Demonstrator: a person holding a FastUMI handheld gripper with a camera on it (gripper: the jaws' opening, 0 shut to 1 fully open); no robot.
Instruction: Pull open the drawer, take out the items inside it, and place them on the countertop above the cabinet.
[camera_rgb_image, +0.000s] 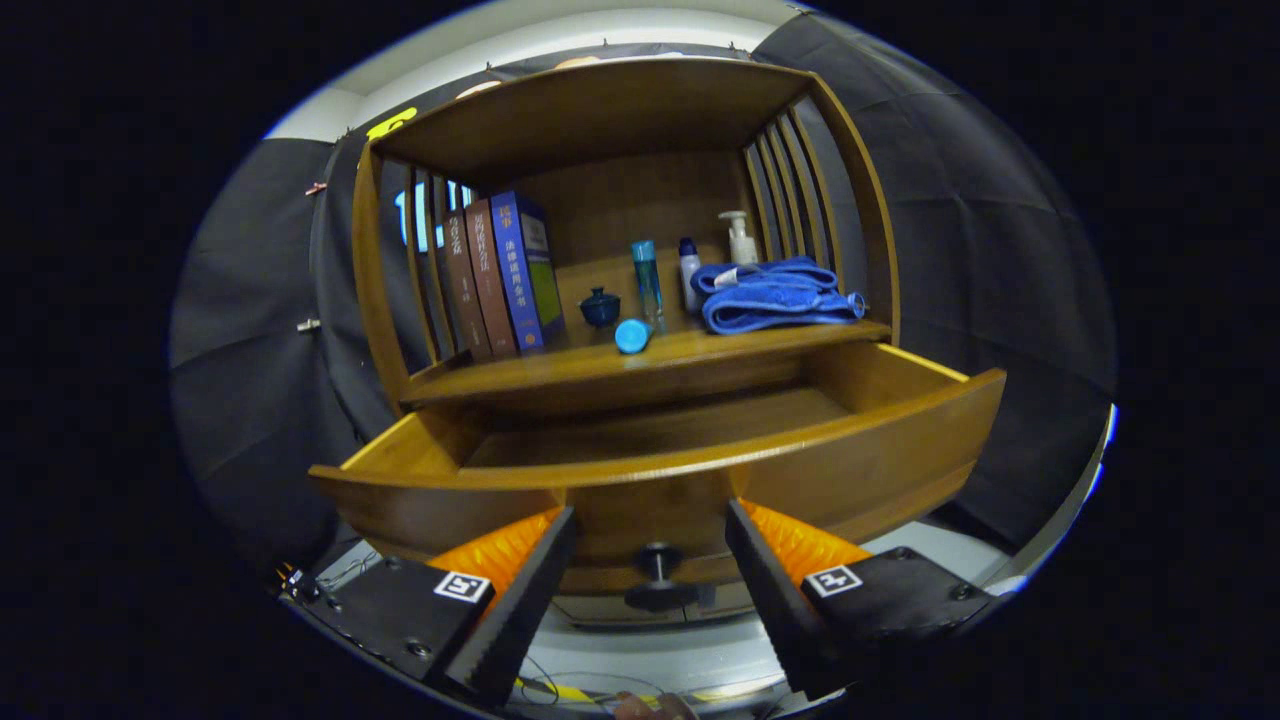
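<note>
While the drawer (660, 450) stands pulled out, its knob (657, 575) sits between the wide-open fingers of the gripper (650, 560), untouched, the drawer's floor beyond.

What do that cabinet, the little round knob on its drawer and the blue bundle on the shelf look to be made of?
The cabinet looks like varnished brown wood: grain and a soft sheen show. The knob, between the open claw's fingers, is dark and glossy, perhaps metal or painted wood. The blue bundle seems soft folded cloth, probably a towel.
</note>
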